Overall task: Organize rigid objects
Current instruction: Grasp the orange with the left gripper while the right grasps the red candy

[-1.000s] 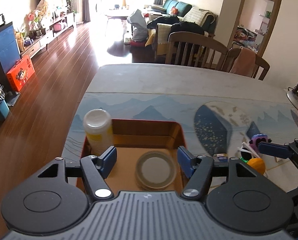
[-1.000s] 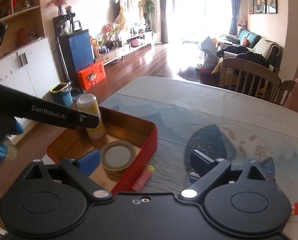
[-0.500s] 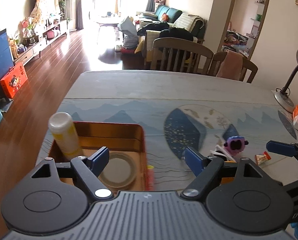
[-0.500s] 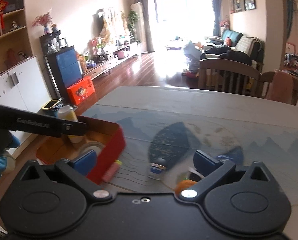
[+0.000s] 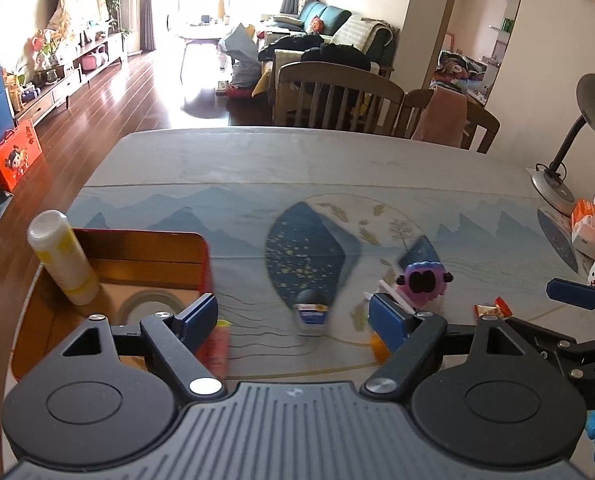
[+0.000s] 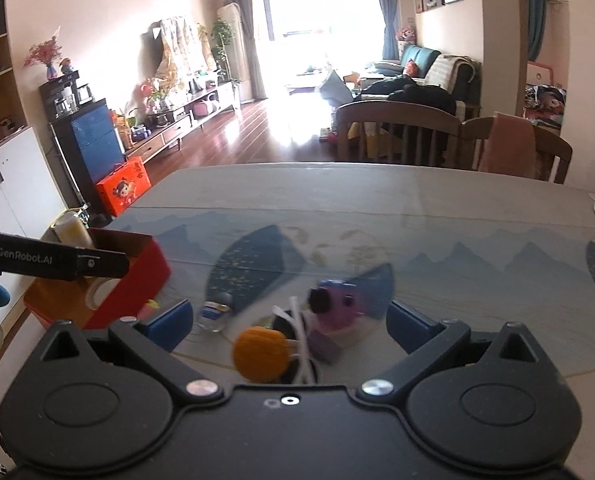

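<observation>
The shallow red metal tin with the orange-brown inside [image 5: 109, 276] sits at the lower left of the left wrist view, and two things are already in it: a tall white-capped yellow bottle [image 5: 63, 258] standing upright at its far left corner, and a flat round tin with a pale lid [image 5: 151, 306] lying on its floor. That looks like less than half the job to me. Still out on the blue mountain-print tablecloth [image 5: 297, 168] are a pink-red stick [image 5: 217, 342] lying just beside the tin's right wall, a small dark-capped jar with a blue label [image 5: 311, 312] in the lower middle, a purple toy with a black face [image 6: 335, 300], an orange ball-like piece [image 6: 261, 354] and some white strips near it, low in the centre of the right wrist view. The left gripper [image 5: 293, 316] is spread wide and carries nothing; the right gripper [image 6: 287, 320] is likewise apart and empty, with the purple toy and orange piece lying between its fingers.
</observation>
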`<action>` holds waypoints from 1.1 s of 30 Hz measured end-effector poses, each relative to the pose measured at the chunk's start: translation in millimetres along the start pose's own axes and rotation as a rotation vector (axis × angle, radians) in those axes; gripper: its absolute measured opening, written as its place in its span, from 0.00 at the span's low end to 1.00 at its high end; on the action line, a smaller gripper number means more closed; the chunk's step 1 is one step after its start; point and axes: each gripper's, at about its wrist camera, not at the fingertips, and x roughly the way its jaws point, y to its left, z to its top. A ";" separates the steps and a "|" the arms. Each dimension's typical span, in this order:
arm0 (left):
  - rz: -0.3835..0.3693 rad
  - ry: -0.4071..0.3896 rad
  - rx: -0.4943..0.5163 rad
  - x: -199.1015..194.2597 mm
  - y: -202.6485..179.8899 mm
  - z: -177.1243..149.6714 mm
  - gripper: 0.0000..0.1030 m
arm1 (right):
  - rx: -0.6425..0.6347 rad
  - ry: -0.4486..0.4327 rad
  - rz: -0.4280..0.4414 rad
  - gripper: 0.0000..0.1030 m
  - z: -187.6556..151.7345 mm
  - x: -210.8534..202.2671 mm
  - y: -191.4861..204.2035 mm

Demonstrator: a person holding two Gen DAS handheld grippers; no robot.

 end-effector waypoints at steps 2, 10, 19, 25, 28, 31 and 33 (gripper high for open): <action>-0.001 0.006 0.000 4.8 -9.1 -0.3 0.80 | 0.005 0.002 -0.004 1.00 -0.9 -1.9 -10.5; -0.020 0.041 0.012 27.4 -47.2 -9.1 0.80 | 0.023 0.021 -0.027 1.00 -9.3 -5.1 -53.4; -0.009 0.105 0.046 61.5 -77.8 -28.4 0.80 | 0.037 0.076 -0.081 1.00 -29.9 5.6 -93.5; -0.008 0.133 0.057 82.3 -86.7 -35.2 0.80 | 0.029 0.127 -0.106 1.00 -38.8 28.3 -108.0; -0.004 0.145 0.067 89.0 -90.4 -37.1 0.80 | 0.021 0.148 -0.104 0.99 -41.4 42.0 -110.8; 0.005 0.157 0.077 95.5 -93.0 -38.5 0.80 | 0.006 0.170 -0.093 0.96 -43.4 55.7 -111.2; 0.011 0.162 0.084 99.2 -94.1 -39.2 0.80 | -0.001 0.183 -0.089 0.94 -44.2 63.5 -111.9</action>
